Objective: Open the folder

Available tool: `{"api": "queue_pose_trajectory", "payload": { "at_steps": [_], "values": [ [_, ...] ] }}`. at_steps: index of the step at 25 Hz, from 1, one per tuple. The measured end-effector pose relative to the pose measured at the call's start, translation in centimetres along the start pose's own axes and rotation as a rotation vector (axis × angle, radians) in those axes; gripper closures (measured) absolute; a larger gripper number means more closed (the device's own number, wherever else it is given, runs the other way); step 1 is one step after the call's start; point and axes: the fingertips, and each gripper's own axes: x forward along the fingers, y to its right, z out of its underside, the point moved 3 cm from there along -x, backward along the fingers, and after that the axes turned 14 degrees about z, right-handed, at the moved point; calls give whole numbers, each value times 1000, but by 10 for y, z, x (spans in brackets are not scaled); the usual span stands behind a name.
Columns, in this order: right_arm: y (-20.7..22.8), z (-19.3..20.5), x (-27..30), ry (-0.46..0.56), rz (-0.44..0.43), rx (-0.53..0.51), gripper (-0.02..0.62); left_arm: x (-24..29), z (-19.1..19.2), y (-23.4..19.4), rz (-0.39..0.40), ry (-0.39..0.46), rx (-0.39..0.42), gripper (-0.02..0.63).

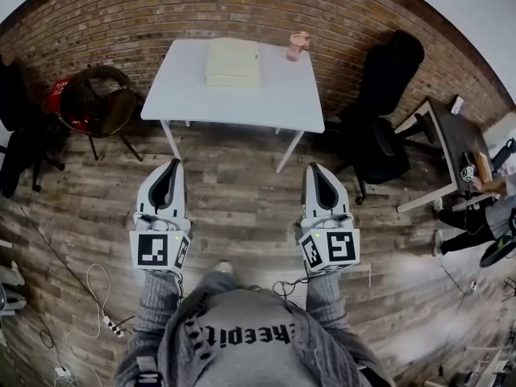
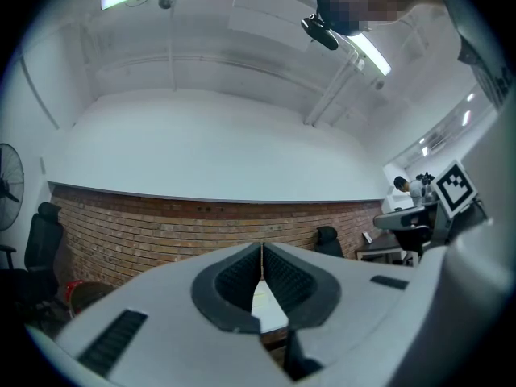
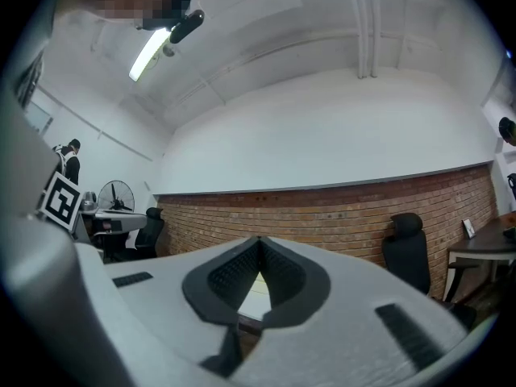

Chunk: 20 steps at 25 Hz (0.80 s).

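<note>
Head view: the cream folder lies flat on the white table, on its far left half, with a pink cup just right of it. Both grippers stand well short of the table's near edge, over plank floor. The left gripper lines up nearer the folder than the right gripper. The folder looks near-square; long axis and spine side not determinable. A black office chair stands right of the table, a brick wall behind it.

Left gripper view: jaws closed together, nothing held; a sliver of the table shows ahead beyond them.

Right gripper view: jaws likewise closed and empty; table ahead
</note>
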Motion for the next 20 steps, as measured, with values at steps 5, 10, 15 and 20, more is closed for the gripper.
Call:
{"api": "queue_pose_trajectory", "payload": {
  "at_steps": [5,10,15,20],
  "values": [
    [-11,1,13,6,21,8,591,5,4,-18,20,12,-4,595],
    [-23,4,18,15,51,19,591,5,11,-35,38,12,-8,597],
    [-23,13,26,-4,63,18,591,16,20,-44,52,11,-28,595],
    [-20,26,59,-23,57,25,591,39,34,-56,57,-10,-29,595]
  ]
}}
